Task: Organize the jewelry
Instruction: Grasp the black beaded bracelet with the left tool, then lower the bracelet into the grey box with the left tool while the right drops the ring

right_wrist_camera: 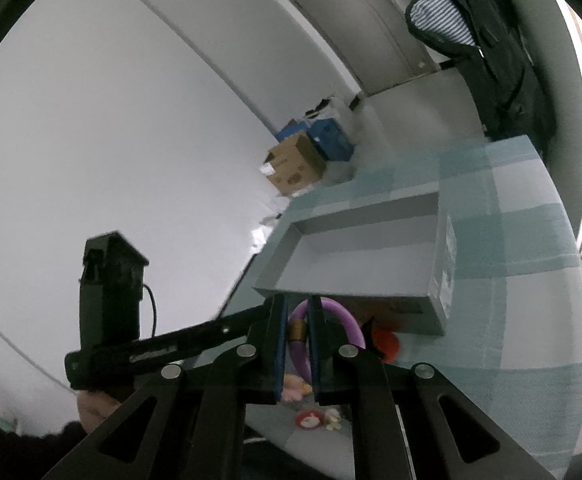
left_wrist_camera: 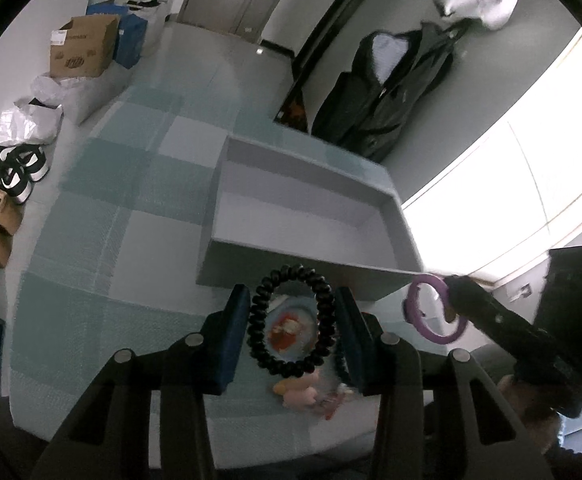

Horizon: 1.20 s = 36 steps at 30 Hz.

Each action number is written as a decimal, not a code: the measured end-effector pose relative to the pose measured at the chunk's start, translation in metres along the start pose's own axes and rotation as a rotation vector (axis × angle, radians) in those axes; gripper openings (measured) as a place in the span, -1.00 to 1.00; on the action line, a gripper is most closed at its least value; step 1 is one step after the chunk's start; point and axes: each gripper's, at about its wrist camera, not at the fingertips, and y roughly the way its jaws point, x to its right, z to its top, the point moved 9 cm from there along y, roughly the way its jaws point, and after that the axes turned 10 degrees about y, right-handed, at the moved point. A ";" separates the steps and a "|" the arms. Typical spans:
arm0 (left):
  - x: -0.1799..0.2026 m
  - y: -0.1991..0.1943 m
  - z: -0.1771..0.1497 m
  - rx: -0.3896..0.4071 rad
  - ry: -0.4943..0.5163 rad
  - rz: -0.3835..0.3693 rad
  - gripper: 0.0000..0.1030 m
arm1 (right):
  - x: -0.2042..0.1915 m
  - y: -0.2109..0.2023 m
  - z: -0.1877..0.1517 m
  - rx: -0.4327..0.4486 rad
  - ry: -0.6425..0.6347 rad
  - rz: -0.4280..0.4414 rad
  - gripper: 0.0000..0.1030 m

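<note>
While the left gripper (left_wrist_camera: 293,320) holds a black coil ring (left_wrist_camera: 292,322) between its blue fingers (left_wrist_camera: 233,334), the ring stands up on its edge. It is a bumpy loop, like a curly phone cord, shaped like an egg with its long way going up and down. The fingers are open about as wide as the ring and press on its two sides.

Under the ring, small things lie on the desk (left_wrist_camera: 91,240): a round red and white piece (left_wrist_camera: 289,330) and a soft pink piece (left_wrist_camera: 297,394). They are too blurry to tell more.

Off to the right, the right gripper (right_wrist_camera: 296,344) holds a purple ring (right_wrist_camera: 341,322). This one is smooth and round, with a small gold bit on it. The fingers (right_wrist_camera: 278,352) are almost shut and pinch one side of the ring, so the loop sticks out past the tips. In the left camera, the purple ring (left_wrist_camera: 431,308) hangs just beside the near corner of the gray box (left_wrist_camera: 311,220).

Past both rings sits that box. It is a wide, low tray with flat gray walls and a bare gray floor. It rests on a cloth with pale blue and white squares that covers the desk.

Far back, a brown cardboard box (left_wrist_camera: 83,46) and blue bags (left_wrist_camera: 131,38) sit on the floor, and a dark coat (left_wrist_camera: 391,88) hangs on the wall.
</note>
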 end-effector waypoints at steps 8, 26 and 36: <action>0.006 -0.013 0.027 0.055 0.015 -0.025 -0.27 | -0.004 -0.006 0.025 0.029 0.085 0.071 -0.83; -0.001 0.042 0.071 -0.026 0.114 0.002 -0.27 | 0.007 0.056 0.079 -0.049 0.111 0.044 -0.83; -0.002 0.063 0.062 -0.090 0.158 0.029 -0.27 | 0.033 0.088 0.068 -0.116 0.112 -0.038 -0.83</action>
